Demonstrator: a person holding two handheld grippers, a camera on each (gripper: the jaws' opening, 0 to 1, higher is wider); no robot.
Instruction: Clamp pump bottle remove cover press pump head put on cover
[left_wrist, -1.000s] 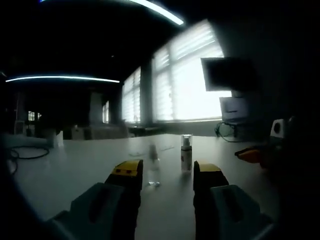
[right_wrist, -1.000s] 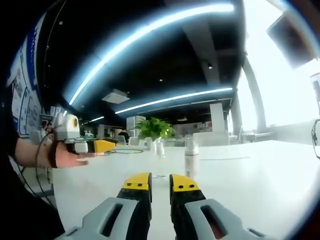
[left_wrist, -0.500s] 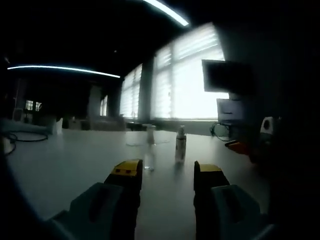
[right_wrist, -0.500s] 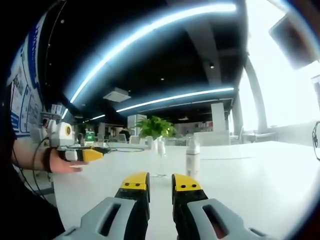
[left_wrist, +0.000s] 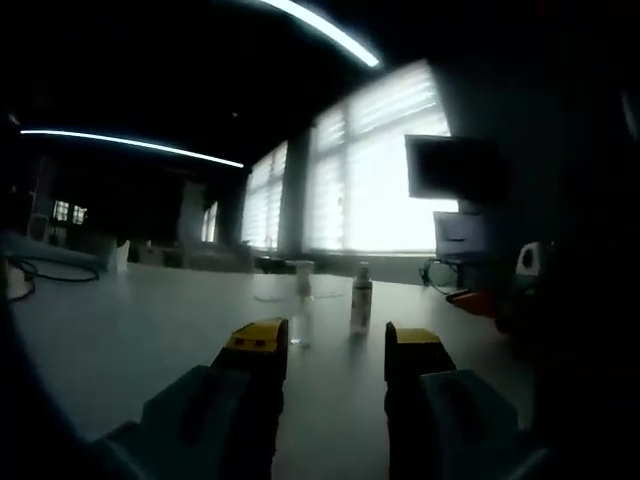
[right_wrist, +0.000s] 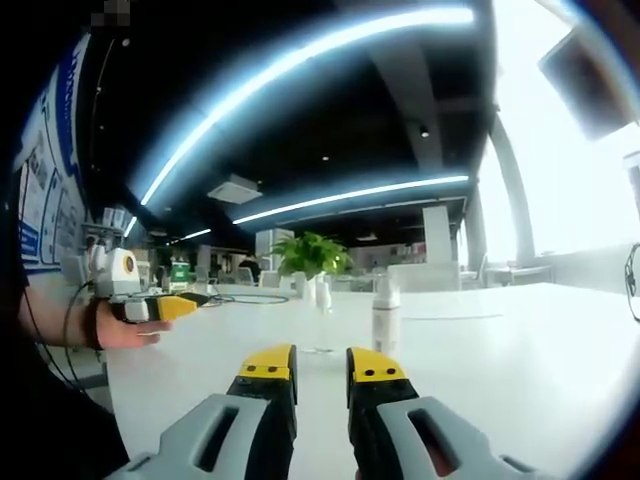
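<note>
A small white pump bottle (left_wrist: 361, 300) with a clear cover on top stands upright on the pale table (left_wrist: 150, 330), ahead of my left gripper (left_wrist: 335, 345). Its yellow-tipped jaws stand wide apart with nothing between them. The same bottle (right_wrist: 385, 315) rises just beyond my right gripper (right_wrist: 322, 368), slightly right of its narrow gap; those jaws are a little apart and hold nothing. A small clear container (left_wrist: 300, 305) stands left of the bottle; it is also in the right gripper view (right_wrist: 322, 300).
A hand holds the left gripper (right_wrist: 160, 306) low over the table at the left. The right gripper's orange tip (left_wrist: 478, 298) enters from the right. A potted plant (right_wrist: 308, 256) stands far back. Bright windows (left_wrist: 380, 170) and a dark monitor (left_wrist: 445, 168) lie behind the table.
The left camera has dropped lower and drawn back, so the bottle looks smaller and farther. The right jaws have parted slightly. In the right gripper view the left gripper has sunk a little.
</note>
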